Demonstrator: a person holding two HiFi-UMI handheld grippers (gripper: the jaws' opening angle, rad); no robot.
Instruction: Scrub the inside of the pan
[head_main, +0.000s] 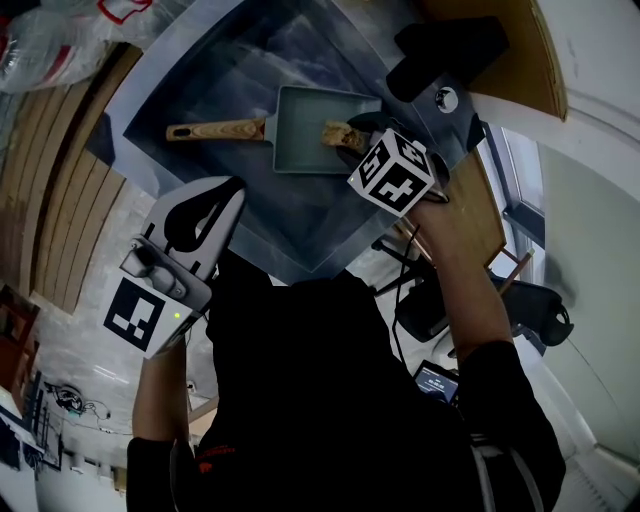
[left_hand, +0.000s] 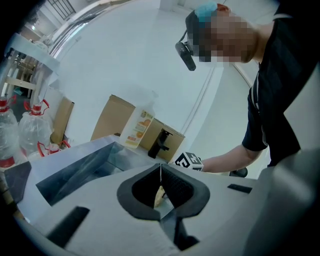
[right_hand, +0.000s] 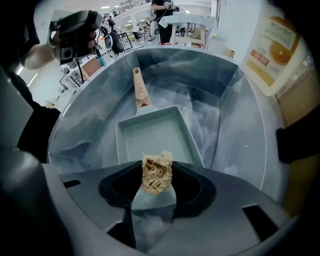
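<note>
Your right claw (right_hand: 157, 181) is clamped on the loofah scrubber (right_hand: 157, 170), at the near end of the pan (right_hand: 150, 132), which lies in the sink (right_hand: 235, 130). Your left claw (left_hand: 160, 174) is closed, empty and outside the sink. Scrubbing looks barely begun, with most of the interior left.

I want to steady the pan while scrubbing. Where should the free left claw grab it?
Probably the wooden handle, coming from above with the left claw: it juts straight out from the pan, clear of the right claw and its scrubber. The left claw is shut, so open it first.
</note>
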